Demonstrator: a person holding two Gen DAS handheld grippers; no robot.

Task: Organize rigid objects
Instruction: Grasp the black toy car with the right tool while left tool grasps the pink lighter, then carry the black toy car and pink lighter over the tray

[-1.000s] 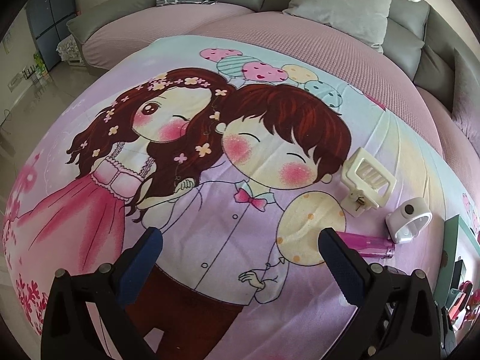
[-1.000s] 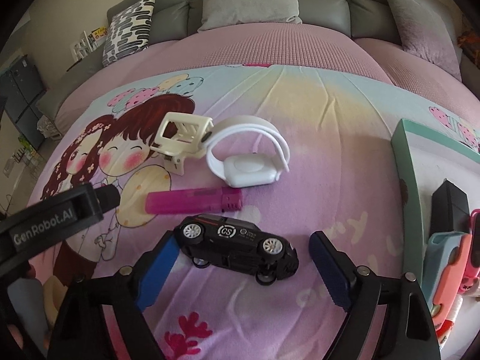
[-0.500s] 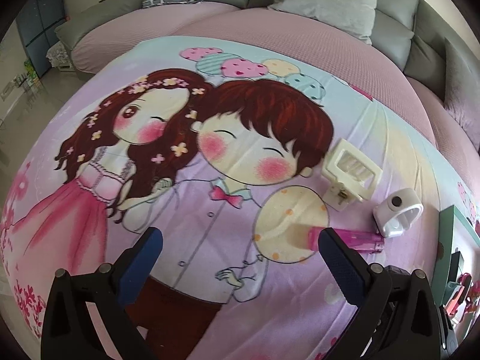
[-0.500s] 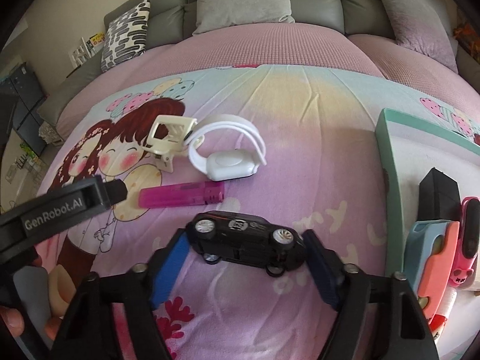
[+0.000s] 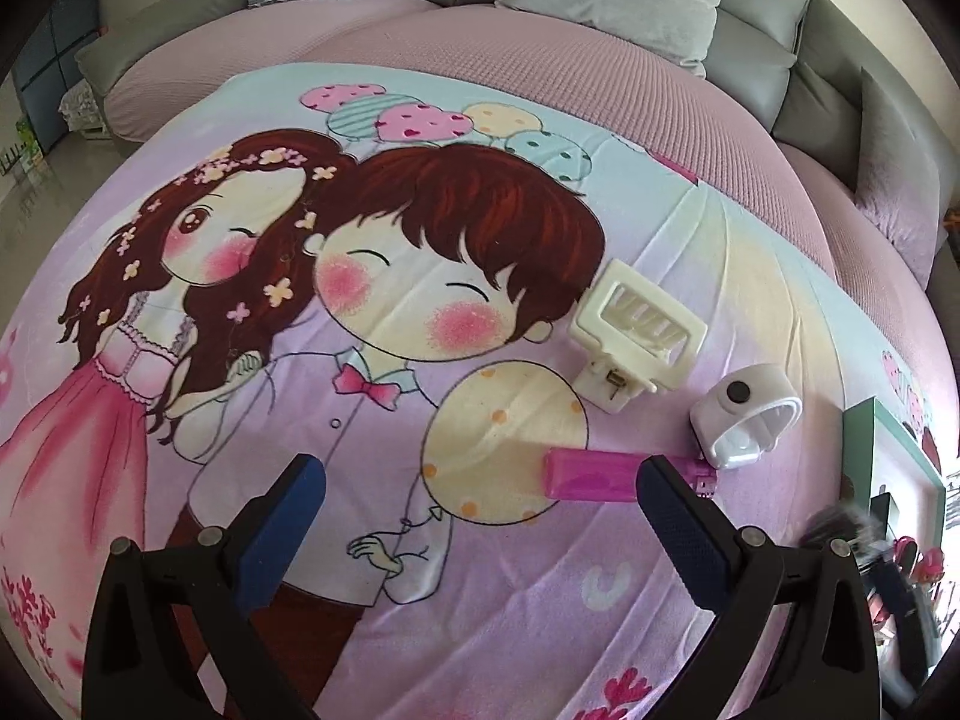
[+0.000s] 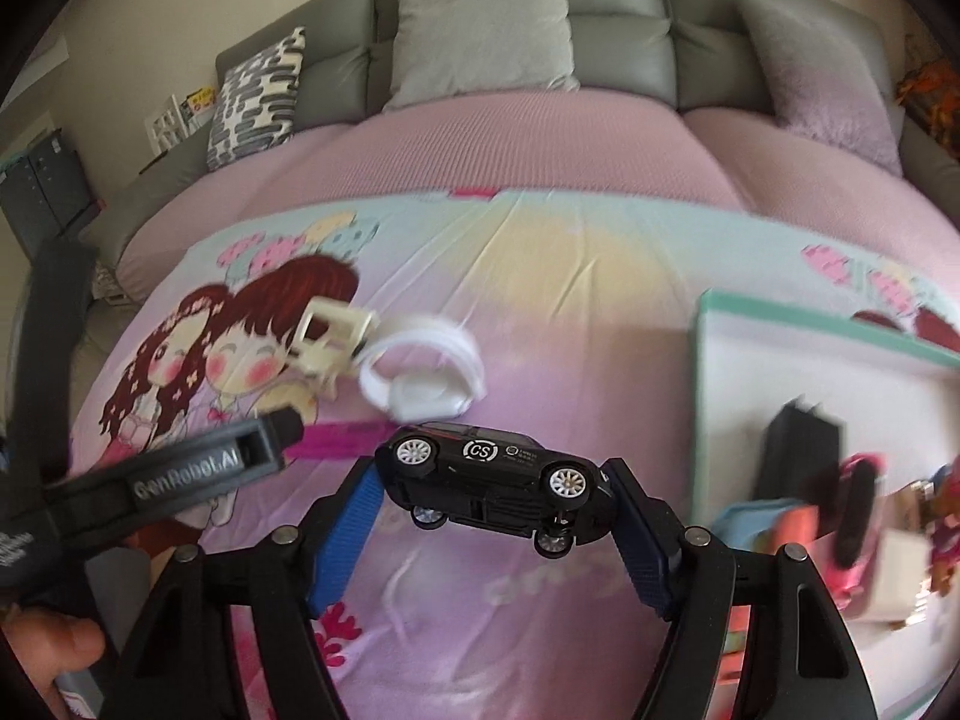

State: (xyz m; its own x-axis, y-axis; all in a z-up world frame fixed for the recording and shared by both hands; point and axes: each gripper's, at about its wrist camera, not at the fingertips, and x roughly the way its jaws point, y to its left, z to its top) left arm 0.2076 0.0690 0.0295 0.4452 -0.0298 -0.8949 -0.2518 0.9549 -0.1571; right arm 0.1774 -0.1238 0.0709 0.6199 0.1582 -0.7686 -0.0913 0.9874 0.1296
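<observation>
My right gripper (image 6: 495, 495) is shut on a black toy car (image 6: 492, 483) and holds it lifted above the cartoon blanket (image 6: 570, 276), tilted on its side. My left gripper (image 5: 480, 516) is open and empty above the blanket (image 5: 240, 360). A pink lighter (image 5: 591, 474) lies just ahead of its right finger. A cream clip (image 5: 636, 333) and a white watch-like band (image 5: 741, 414) lie beyond; they also show in the right wrist view, the clip (image 6: 330, 339) and the band (image 6: 423, 375).
A green-rimmed box (image 6: 780, 312) at the right holds a black block (image 6: 801, 456) and pink and blue items. Its edge shows in the left wrist view (image 5: 888, 444). Grey sofa cushions (image 6: 480, 30) stand behind. The left gripper's body (image 6: 180, 468) crosses the right wrist view.
My right gripper closed on the black toy car and lifted it off the blanket. The left gripper stayed open and drifted slightly.
</observation>
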